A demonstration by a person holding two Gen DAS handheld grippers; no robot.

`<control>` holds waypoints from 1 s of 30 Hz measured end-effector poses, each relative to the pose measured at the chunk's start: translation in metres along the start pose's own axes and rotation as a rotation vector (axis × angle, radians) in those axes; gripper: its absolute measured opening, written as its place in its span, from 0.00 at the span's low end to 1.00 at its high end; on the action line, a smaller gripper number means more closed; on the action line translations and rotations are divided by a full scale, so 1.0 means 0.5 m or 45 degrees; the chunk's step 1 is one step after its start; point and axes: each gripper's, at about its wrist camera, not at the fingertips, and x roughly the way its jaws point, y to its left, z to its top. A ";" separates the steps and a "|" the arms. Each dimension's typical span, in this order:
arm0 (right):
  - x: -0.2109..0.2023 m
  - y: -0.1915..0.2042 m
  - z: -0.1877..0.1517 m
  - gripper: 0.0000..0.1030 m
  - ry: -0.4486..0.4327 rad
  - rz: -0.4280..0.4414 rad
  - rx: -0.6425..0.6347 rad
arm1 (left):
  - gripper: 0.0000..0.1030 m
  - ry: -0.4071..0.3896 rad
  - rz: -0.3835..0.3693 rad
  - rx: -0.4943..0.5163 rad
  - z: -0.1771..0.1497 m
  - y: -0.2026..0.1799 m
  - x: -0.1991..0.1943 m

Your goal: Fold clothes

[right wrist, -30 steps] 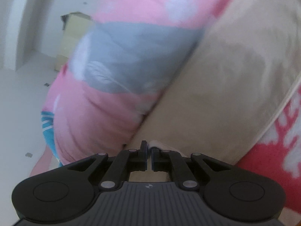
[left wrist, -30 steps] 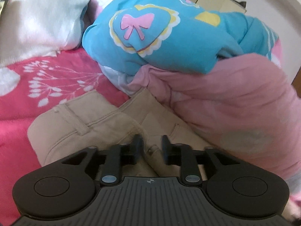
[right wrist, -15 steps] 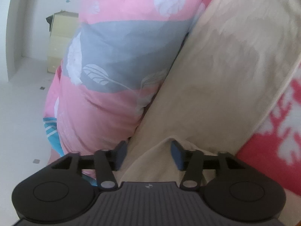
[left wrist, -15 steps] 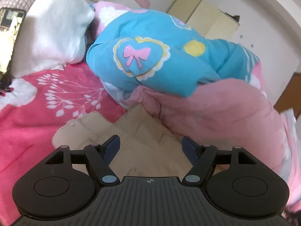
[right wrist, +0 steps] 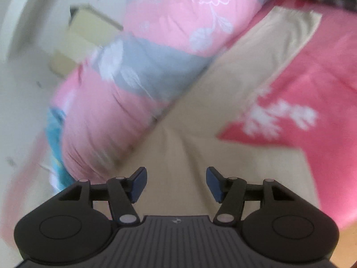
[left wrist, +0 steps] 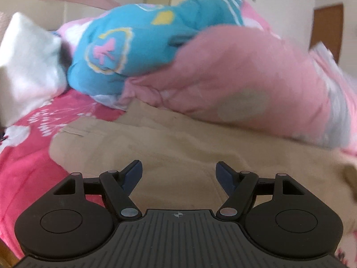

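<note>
Tongs first. Left gripper (left wrist: 179, 174): jaws spread wide, nothing between them, hanging just over tan cloth. Right gripper (right wrist: 176, 184): jaws likewise spread and empty, also over tan cloth. Neither pinches anything.

Task item: beige trousers (left wrist: 169, 147), lying on the pink bedspread (left wrist: 24, 174) with white plant print. Far edge of the trousers runs against, possibly under, a rolled pink-and-grey quilt (left wrist: 245, 84). A blue garment with a bow motif (left wrist: 125, 51) sits on top of the quilt; a white pillow (left wrist: 26, 67) lies off to the left.

Risks, as judged:
- Quilt crowds the far side of the trousers. A fold pulled toward or away from it could drag on the quilt, or catch quilt fabric in the jaws along with the trousers.
- Cloth under both tongs looks wrinkled, maybe already doubled. A grab there may take one layer only, and the fold would come out skewed.
- The blue garment rests loosely on the quilt; jostling the quilt might bring it down onto the work.
- Both pictures are smeared, so exact edge positions are uncertain.

Views compared:
- Left wrist view shows the blue garment whole, the pillow, and what looks like a seam or pocket line near the left edge of the trousers. Leg ends not visible.
- Right wrist view shows one long trouser leg (right wrist: 267, 62) running away to its hem, laid flat along the quilt, plus the quilt's grey band and flower print. Of the blue garment only a sliver appears at lower left.
</note>
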 end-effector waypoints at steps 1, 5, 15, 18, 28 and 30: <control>-0.003 0.007 -0.016 0.60 0.018 -0.062 -0.055 | 0.71 0.005 0.000 0.018 -0.006 -0.004 0.005; 0.012 0.051 -0.067 0.61 0.081 -0.282 -0.277 | 0.71 0.046 0.016 0.049 -0.023 -0.010 0.029; 0.040 0.149 -0.125 0.69 0.064 -0.461 -0.623 | 0.73 0.060 0.019 0.050 -0.029 -0.013 0.038; 0.055 0.152 -0.141 0.70 0.071 -0.471 -0.644 | 0.73 0.069 0.033 0.063 -0.029 -0.018 0.041; 0.081 0.188 -0.187 0.45 -0.025 -0.588 -1.007 | 0.75 0.087 0.076 0.086 -0.029 -0.031 0.048; 0.067 0.182 -0.179 0.06 -0.052 -0.636 -1.021 | 0.75 0.089 0.080 0.086 -0.029 -0.032 0.048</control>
